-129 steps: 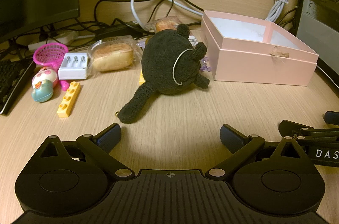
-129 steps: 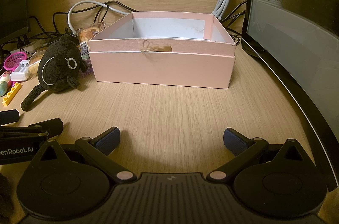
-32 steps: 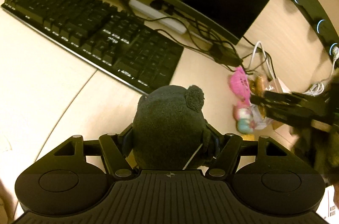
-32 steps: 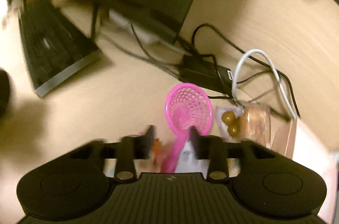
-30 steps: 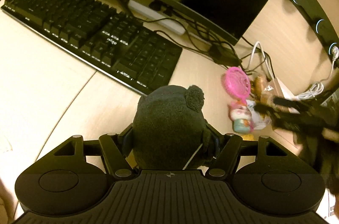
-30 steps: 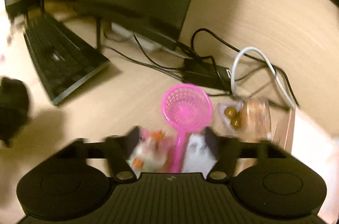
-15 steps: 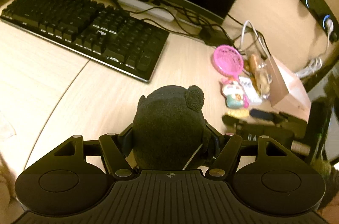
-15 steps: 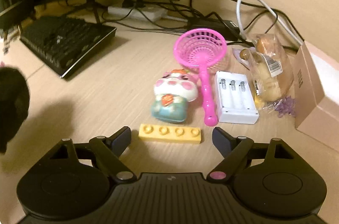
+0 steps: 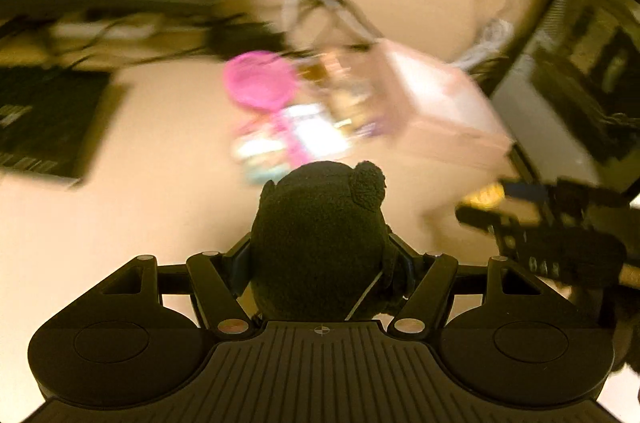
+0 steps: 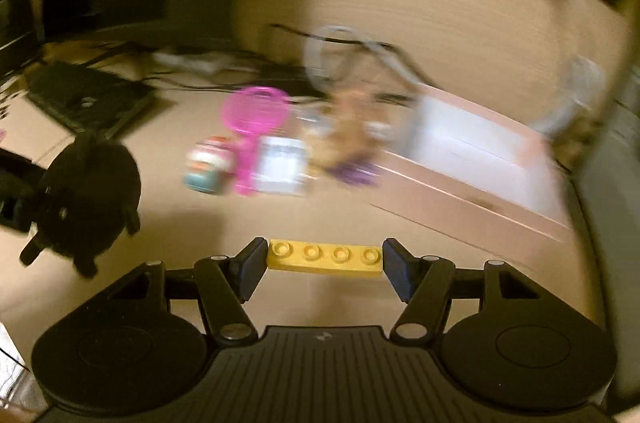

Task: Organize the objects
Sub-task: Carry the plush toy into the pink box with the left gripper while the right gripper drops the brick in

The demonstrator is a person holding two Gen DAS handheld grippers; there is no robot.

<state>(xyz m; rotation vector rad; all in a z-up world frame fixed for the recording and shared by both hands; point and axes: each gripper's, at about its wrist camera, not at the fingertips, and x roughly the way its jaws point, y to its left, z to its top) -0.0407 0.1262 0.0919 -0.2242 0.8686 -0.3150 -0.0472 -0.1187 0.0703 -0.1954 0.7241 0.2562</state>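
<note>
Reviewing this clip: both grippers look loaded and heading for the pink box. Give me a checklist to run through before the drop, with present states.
1. Left gripper shut on the black plush: ok.
2. Right gripper shut on the yellow brick, gripped end to end: ok.
3. Pink box open at the top: ok.
4. Room inside the box: cannot tell, blurred.
5. Either gripper over the box: not ok, both short of it.
6. Grippers apart from each other: ok.

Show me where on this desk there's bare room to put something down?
Bare wood lies between the keyboard and the toy cluster, and in front of the pink box. It is crowded from the pink scoop across the white case and snack packet to the box.
</note>
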